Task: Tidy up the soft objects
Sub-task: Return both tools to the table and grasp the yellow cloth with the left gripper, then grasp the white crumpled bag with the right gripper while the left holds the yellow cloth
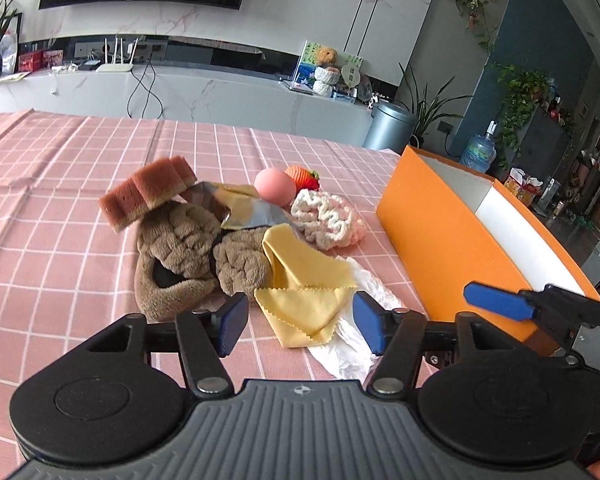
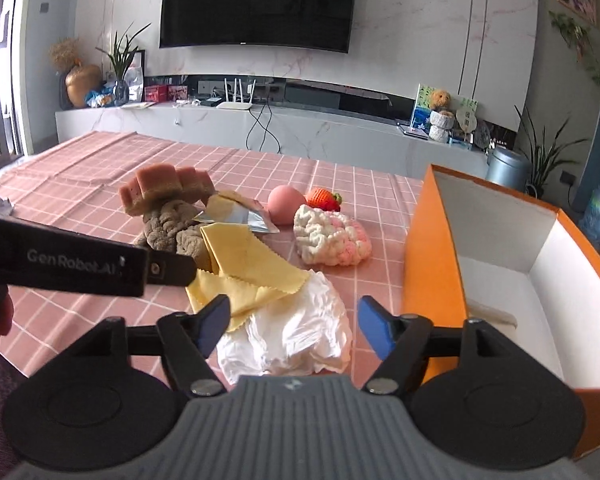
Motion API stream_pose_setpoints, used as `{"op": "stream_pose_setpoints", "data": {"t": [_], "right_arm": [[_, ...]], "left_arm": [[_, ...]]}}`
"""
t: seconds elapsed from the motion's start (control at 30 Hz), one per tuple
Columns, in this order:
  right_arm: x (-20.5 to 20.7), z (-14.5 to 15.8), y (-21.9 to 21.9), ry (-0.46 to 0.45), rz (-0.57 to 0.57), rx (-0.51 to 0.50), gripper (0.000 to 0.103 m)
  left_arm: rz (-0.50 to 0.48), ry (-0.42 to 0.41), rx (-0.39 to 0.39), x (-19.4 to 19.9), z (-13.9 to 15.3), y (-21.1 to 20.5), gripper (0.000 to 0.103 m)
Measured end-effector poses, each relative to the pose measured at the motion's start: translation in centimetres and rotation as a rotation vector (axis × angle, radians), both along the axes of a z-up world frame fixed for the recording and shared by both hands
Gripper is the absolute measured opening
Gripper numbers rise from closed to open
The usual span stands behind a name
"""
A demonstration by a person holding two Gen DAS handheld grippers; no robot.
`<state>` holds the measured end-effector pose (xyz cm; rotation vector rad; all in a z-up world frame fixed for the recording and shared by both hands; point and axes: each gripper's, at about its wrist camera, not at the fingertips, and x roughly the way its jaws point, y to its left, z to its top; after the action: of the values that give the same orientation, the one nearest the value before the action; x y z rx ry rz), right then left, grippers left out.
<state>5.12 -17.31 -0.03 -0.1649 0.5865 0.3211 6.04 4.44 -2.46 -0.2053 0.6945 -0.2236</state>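
I see the soft things heaped mid-table on the pink checked cloth [image 1: 60, 216]: yellow cloth [image 1: 304, 280] over the brown plush slippers [image 1: 180, 248], crumpled white tissue [image 2: 288, 332] nearest me. My left gripper [image 1: 300, 320] has its fingers apart above the yellow cloth's zigzag edge, gripping nothing; my right gripper [image 2: 294, 328] spreads empty over the tissue. The orange box [image 2: 432, 256] stands open just right, bare cloth lying between.

We see only part of the brown plush [image 1: 180, 256] under the sponge [image 1: 148, 192] and yellow cloth [image 1: 304, 280]; the orange box [image 2: 432, 256] runs off the right wrist view's edge, its pale contents unclear.
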Motion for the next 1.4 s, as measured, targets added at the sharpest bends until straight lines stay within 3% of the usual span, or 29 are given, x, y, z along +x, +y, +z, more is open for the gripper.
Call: {"op": "stream_pose_setpoints", "data": {"t": [0.2, 0.43, 0.7, 0.83, 0.97, 1.07, 1.23, 1.3, 1.4], "right_arm": [[1.5, -1.2, 1.3, 0.029, 0.023, -0.027, 0.075], [3.8, -3.5, 1.8, 0.119, -0.016, -0.052, 0.085], [5.5, -5.3, 1.6, 0.208, -0.012, -0.028, 0.085], [5.6, -5.9, 1.7, 0.222, -0.01, -0.032, 0.077], [5.2, -5.9, 2.1, 0.197, 0.015, -0.06, 0.06], [5.0, -5.8, 2.1, 0.193, 0.024, -0.063, 0.052], [5.1, -5.6, 1.8, 0.185, 0.011, -0.058, 0.033], [5.0, -5.5, 1.7, 0.185, 0.01, -0.057, 0.03], [4.7, -5.2, 1.7, 0.188, 0.009, -0.048, 0.027]], "left_arm": [[0.024, 0.023, 0.016, 0.4, -1.2, 0.4, 0.071], [0.034, 0.048, -0.019, 1.5, -1.9, 0.8, 0.082], [0.011, 0.096, -0.038, 3.3, -3.4, -0.3, 0.082], [0.006, 0.117, -0.04, 4.1, -3.8, -0.9, 0.082], [-0.001, 0.136, -0.036, 4.8, -4.4, -1.4, 0.08], [0.001, 0.161, -0.027, 5.1, -4.7, -1.7, 0.067], [-0.009, 0.158, 0.007, 4.9, -4.5, -2.0, 0.015], [-0.009, 0.154, 0.032, 4.9, -4.5, -2.0, 0.004], [0.008, 0.149, 0.038, 4.5, -4.2, -1.7, 0.003]]}}
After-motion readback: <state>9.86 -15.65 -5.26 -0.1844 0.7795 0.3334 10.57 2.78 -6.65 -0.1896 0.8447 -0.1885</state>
